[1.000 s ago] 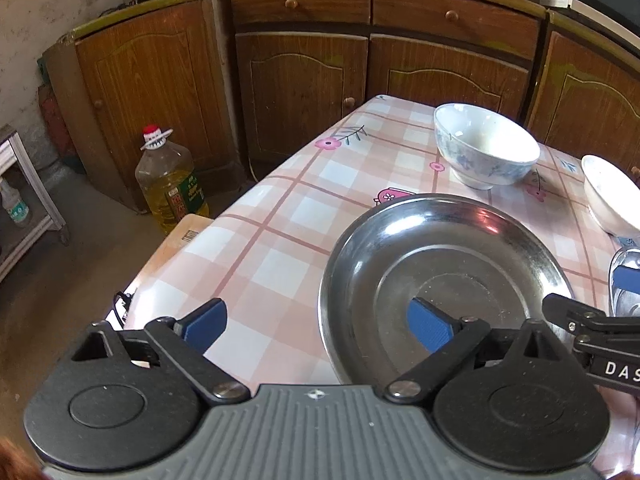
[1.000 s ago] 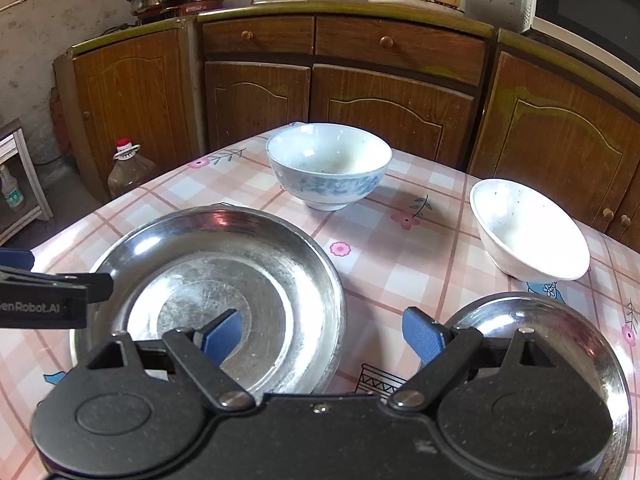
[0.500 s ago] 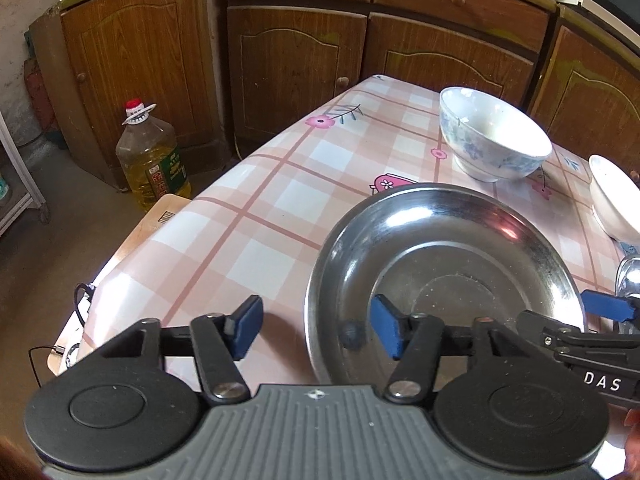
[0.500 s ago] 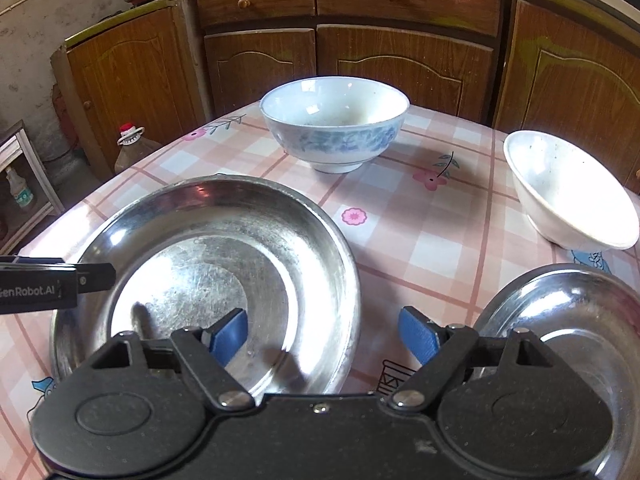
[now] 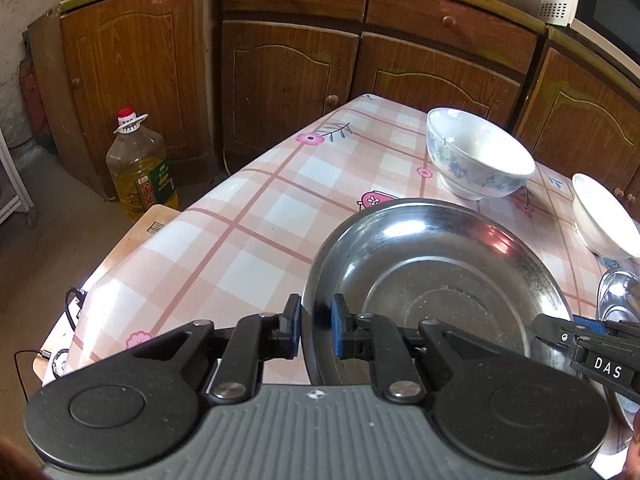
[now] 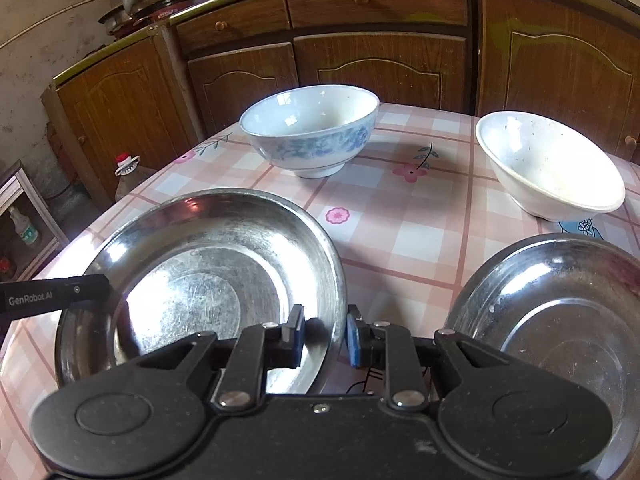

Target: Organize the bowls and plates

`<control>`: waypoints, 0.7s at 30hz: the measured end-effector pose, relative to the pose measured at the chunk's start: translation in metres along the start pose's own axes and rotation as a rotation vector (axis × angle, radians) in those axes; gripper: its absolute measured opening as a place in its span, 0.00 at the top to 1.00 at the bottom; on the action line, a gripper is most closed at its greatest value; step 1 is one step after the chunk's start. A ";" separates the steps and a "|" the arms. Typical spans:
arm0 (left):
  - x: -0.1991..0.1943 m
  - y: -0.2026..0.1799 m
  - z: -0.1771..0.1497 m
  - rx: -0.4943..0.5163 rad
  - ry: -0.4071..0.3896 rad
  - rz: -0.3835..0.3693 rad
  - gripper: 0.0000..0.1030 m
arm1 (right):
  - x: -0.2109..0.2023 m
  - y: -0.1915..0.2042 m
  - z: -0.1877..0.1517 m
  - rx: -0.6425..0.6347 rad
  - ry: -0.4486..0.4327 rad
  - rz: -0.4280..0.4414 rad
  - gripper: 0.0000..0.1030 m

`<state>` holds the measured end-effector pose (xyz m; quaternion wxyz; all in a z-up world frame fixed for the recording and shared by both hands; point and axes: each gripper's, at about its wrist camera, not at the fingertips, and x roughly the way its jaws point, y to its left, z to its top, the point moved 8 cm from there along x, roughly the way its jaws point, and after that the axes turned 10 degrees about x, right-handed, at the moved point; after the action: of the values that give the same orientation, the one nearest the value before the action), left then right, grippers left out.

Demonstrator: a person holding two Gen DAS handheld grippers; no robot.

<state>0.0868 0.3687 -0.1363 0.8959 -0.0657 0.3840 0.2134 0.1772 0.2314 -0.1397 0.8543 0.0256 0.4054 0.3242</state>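
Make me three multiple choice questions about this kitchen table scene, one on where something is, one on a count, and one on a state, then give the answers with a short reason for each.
1. Where does the oil bottle stand?
A. On the table
B. On the floor by the cabinets
C. Inside a bowl

2. How many ceramic bowls are on the checked tablecloth?
A. One
B. Two
C. Four

3. What are the left gripper and right gripper doing to the large steel plate?
A. Both pinch its rim
B. Both hang wide open above it
C. Only one is near it

Answers:
1 B: the bottle sits below table level, in front of the wooden cabinets.
2 B: there is a blue-patterned bowl and a plain white bowl.
3 A: in each wrist view the jaws sit closed on either side of the rim, at opposite edges of the plate.
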 end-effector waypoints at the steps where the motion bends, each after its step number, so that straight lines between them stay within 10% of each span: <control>1: -0.002 -0.001 0.001 0.005 -0.009 0.001 0.85 | -0.003 0.000 0.001 0.001 -0.006 0.005 0.74; 21: -0.057 -0.018 -0.018 0.064 -0.070 -0.028 0.84 | -0.085 0.000 -0.017 -0.017 -0.092 -0.011 0.77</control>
<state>0.0479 0.3291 -0.1087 0.9133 -0.0351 0.3581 0.1909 0.1265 0.1789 -0.0937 0.8740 0.0311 0.3629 0.3215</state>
